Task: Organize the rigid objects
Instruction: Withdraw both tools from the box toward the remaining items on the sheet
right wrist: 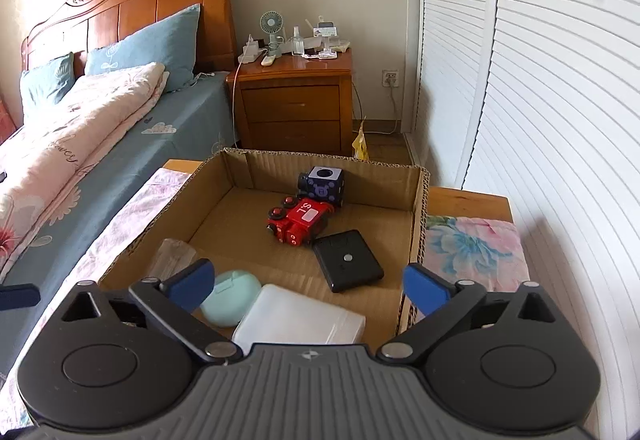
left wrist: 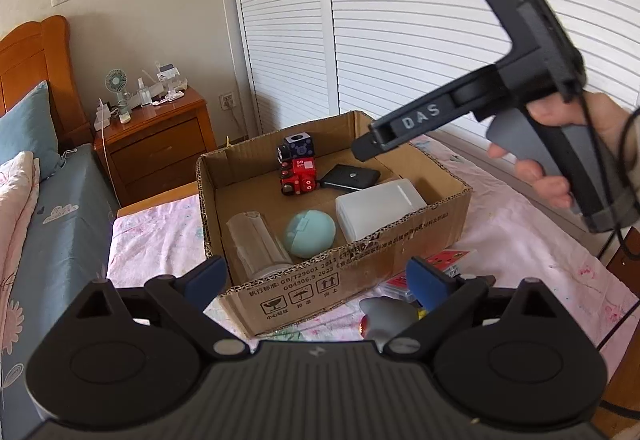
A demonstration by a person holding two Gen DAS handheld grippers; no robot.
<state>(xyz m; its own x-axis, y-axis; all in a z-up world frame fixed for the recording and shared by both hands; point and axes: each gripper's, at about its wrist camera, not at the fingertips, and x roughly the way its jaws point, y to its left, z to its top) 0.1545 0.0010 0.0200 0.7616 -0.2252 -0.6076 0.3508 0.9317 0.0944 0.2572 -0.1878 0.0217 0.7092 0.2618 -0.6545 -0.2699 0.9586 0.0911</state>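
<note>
An open cardboard box stands on a flowered cloth. Inside lie a red toy train, a dark blue cube toy, a black flat case, a white translucent box, a mint round case and a clear cup on its side. My left gripper is open and empty before the box's near wall. My right gripper is open and empty above the box; it also shows in the left wrist view.
A grey toy and a red-labelled flat pack lie on the cloth right of the box. A bed and wooden nightstand stand behind. White louvred doors line the right side.
</note>
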